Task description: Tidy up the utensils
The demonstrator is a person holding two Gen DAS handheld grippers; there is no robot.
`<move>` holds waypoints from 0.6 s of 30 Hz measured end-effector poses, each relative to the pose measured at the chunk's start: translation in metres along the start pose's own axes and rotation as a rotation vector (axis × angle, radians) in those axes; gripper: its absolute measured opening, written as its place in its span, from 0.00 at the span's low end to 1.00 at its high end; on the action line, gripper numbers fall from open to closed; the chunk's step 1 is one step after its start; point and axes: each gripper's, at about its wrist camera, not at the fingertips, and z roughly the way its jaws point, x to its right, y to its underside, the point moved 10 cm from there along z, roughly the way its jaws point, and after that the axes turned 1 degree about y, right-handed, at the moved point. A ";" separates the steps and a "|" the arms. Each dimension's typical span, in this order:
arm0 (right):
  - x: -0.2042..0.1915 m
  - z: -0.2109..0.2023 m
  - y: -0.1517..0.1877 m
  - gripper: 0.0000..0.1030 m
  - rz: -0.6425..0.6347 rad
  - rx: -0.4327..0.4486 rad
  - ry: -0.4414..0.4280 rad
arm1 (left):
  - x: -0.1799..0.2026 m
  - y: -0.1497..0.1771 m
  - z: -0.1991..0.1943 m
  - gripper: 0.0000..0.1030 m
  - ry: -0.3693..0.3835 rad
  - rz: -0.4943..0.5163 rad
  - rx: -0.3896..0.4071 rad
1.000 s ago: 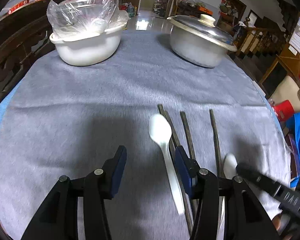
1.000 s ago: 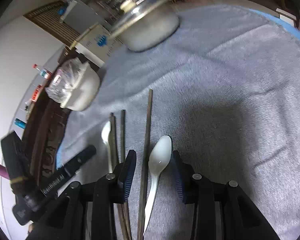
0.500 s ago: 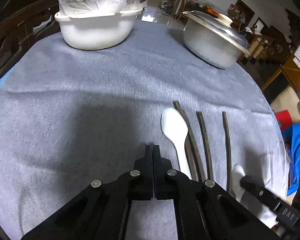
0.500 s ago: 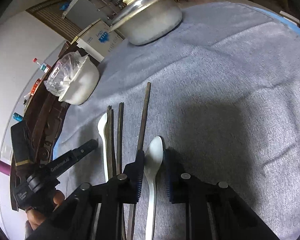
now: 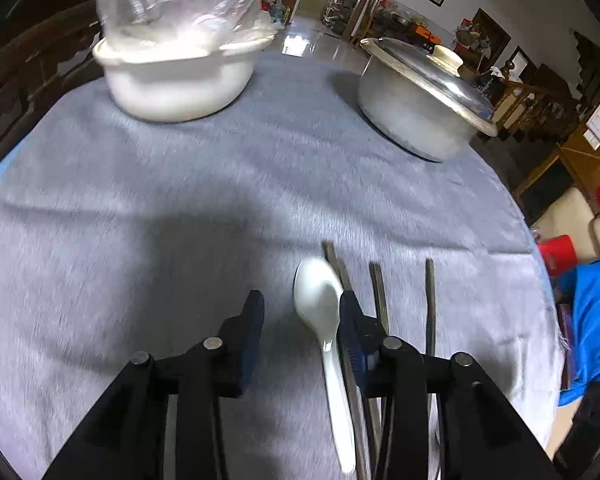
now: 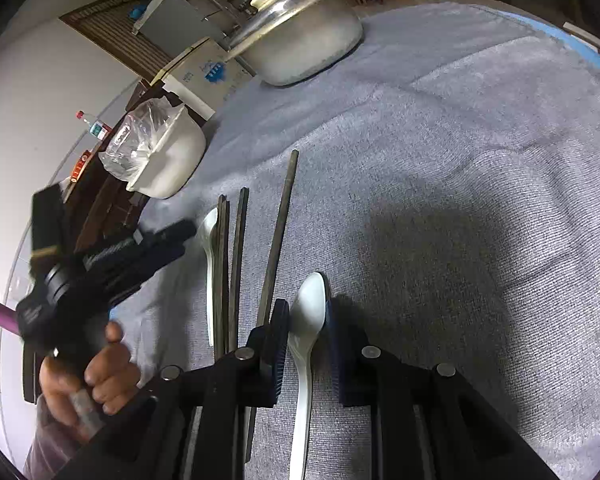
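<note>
Clamping a white spoon (image 6: 307, 312), the right gripper (image 6: 307, 344) has its jaws closed on the bowl end, pads pressing both sides; the handle runs back under the jaws toward the camera. Just outside its left jaw lies one dark chopstick (image 6: 278, 236), then three more chopsticks (image 6: 230, 264) further left, all flat on the grey cloth-covered surface (image 6: 460, 200).

Left gripper (image 5: 300, 320): jaws have just been opening, now standing apart, gripping nothing. A second white spoon (image 5: 320, 304) lies on the surface between them, hugging the right jaw; contact with that pad is hard to call, frame is motion-blurred. The chopsticks sit just beyond the right jaw.

Well ahead of the left jaws: a white bowl (image 5: 172, 80) with a plastic bag over it, and a lidded metal pot (image 5: 416, 108) ahead-right.

A hand (image 6: 96, 376) grips the left gripper's handle in the right wrist view.
</note>
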 end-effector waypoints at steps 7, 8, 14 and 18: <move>0.000 0.000 0.000 0.20 -0.005 -0.002 -0.025 | 0.008 -0.007 0.025 0.29 -0.074 0.073 -0.015; 0.000 0.000 0.000 0.20 -0.004 -0.003 -0.028 | 0.008 -0.006 0.024 0.29 -0.074 0.088 -0.009; 0.001 -0.002 0.004 0.20 0.000 0.002 -0.037 | 0.006 0.014 0.012 0.28 -0.024 0.149 -0.006; 0.002 -0.007 0.010 0.20 -0.004 -0.004 -0.041 | -0.001 0.042 -0.007 0.28 0.023 0.170 -0.013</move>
